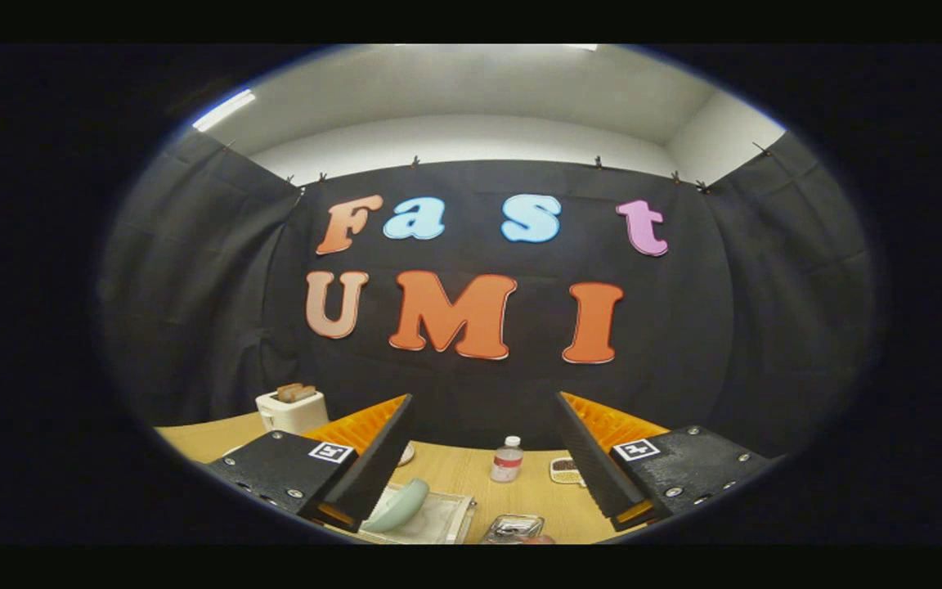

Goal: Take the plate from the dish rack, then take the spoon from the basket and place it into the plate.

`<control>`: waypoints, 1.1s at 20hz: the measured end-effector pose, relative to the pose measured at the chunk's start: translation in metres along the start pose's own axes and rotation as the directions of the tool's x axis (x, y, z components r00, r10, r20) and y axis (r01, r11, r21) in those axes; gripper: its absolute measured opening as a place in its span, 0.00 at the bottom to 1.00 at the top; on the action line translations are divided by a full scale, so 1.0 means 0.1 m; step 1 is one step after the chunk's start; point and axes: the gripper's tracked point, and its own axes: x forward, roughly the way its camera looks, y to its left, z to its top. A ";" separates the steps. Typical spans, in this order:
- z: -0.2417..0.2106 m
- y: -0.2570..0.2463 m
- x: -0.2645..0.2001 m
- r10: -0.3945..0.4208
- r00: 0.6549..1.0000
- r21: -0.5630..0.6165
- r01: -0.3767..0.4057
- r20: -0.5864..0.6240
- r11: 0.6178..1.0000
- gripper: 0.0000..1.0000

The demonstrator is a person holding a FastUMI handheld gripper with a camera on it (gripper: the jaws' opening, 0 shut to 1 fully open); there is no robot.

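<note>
Tongs [483, 458] are hovering above the wooden desk [455, 470] with the two fingers spread wide apart, pinching nothing and touching nothing. A pale green plate [399, 505] is standing tilted on edge in a light-coloured dish rack [438, 519], just ahead of the left finger and partly hidden behind its tip. A small clear bottle [507, 459] with a white cap and a red band is standing upright on the desk between the fingers, well beyond their tips. Near the right finger a small shallow dish [566, 469] holding something dark is lying on the desk, just beside the bottle. Closer in, between the fingertips, a clear container [513, 528] with shiny contents is sitting on the desk; whether this is the basket with the spoon I cannot tell. A white toaster [291, 409] with two slices poking out of the top is standing at the far side of the desk, beyond the left finger.
</note>
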 end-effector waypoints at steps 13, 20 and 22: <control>-0.95 0.45 0.13 0.139 0.846 0.076 -0.117 -0.515 0.990 0.99; -1.37 0.68 0.20 0.197 0.645 0.145 -0.134 -0.738 0.980 0.96; -1.51 0.73 0.16 0.206 0.580 0.158 -0.133 -0.788 0.978 0.94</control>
